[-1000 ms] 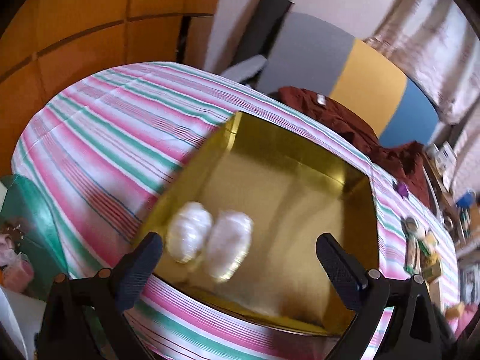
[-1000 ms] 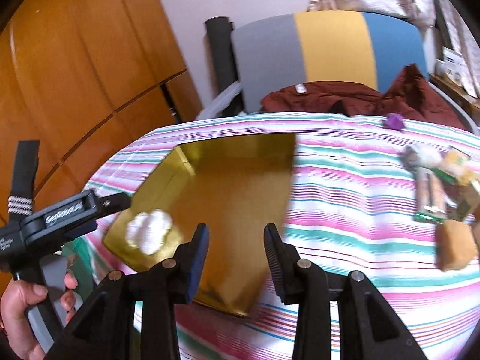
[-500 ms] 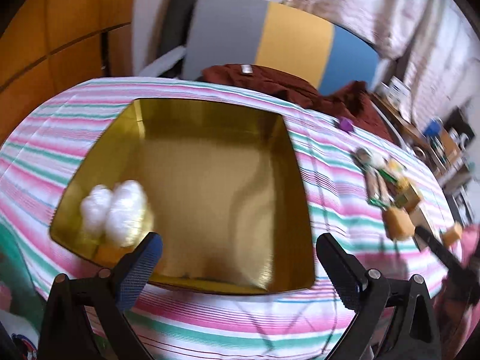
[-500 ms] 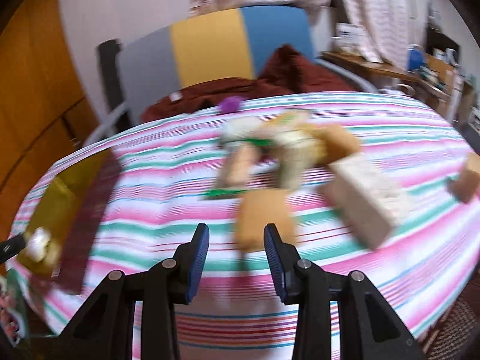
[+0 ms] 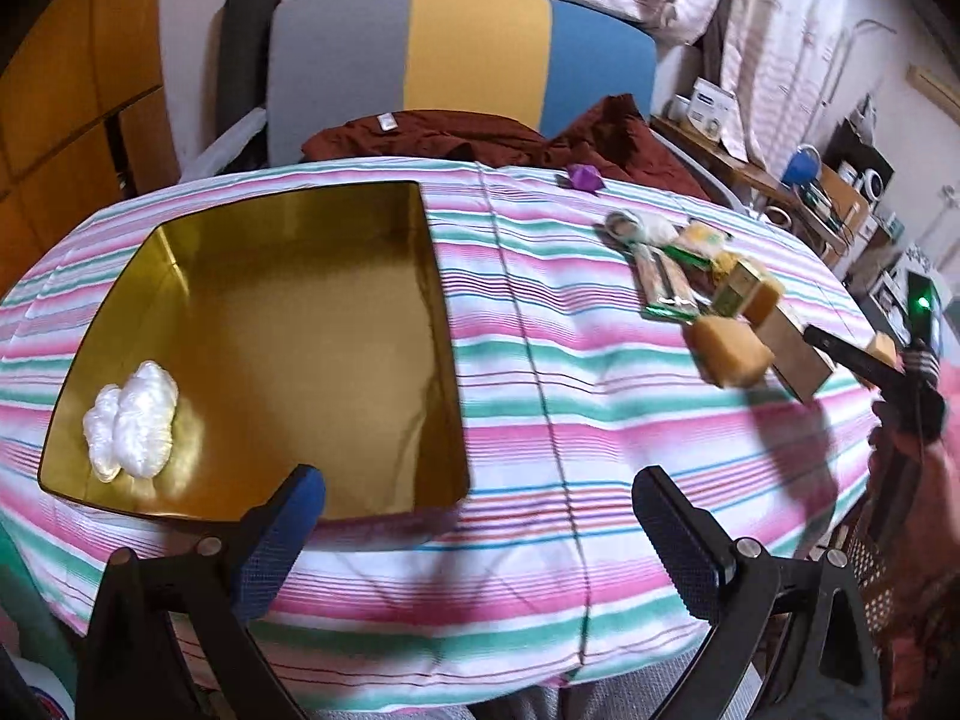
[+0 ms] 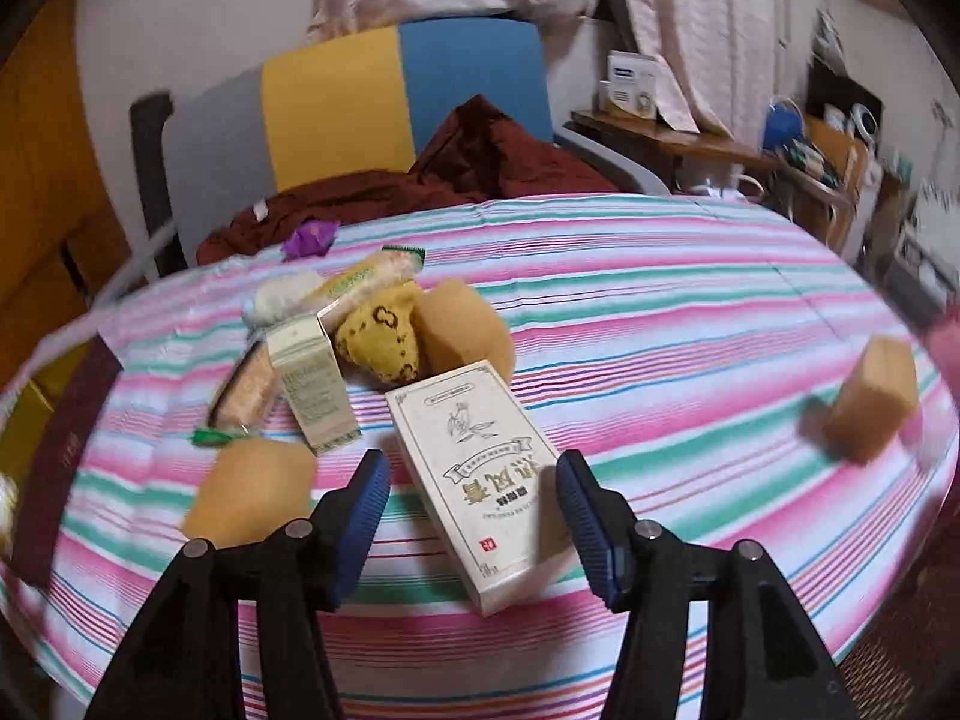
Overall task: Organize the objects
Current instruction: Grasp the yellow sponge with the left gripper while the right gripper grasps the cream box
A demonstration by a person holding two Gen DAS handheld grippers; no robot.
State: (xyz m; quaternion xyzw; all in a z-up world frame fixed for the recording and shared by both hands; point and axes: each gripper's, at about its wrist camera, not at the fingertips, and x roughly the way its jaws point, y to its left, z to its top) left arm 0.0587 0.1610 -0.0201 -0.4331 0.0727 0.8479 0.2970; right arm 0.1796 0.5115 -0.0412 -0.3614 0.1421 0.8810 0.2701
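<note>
Right tool [image 6: 473,501], fingers spread, straddles the cream box [image 6: 480,480] lying at 6 o'clock on the striped surface [image 6: 690,324]. Left tool [image 5: 480,531], also spread, holds nothing near the gold tray [image 5: 288,324]. Risk: a finger nudges the sponge [image 6: 249,495] at 9 o'clock, or an off-centre pinch lets the box swing.

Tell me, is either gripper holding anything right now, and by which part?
Nothing is held. The right gripper is open, its fingers either side of the cream box without visibly touching it. The left gripper is open over the striped tablecloth.

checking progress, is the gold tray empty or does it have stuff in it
Not empty: the gold tray holds two white wrapped items in its near-left corner.
</note>
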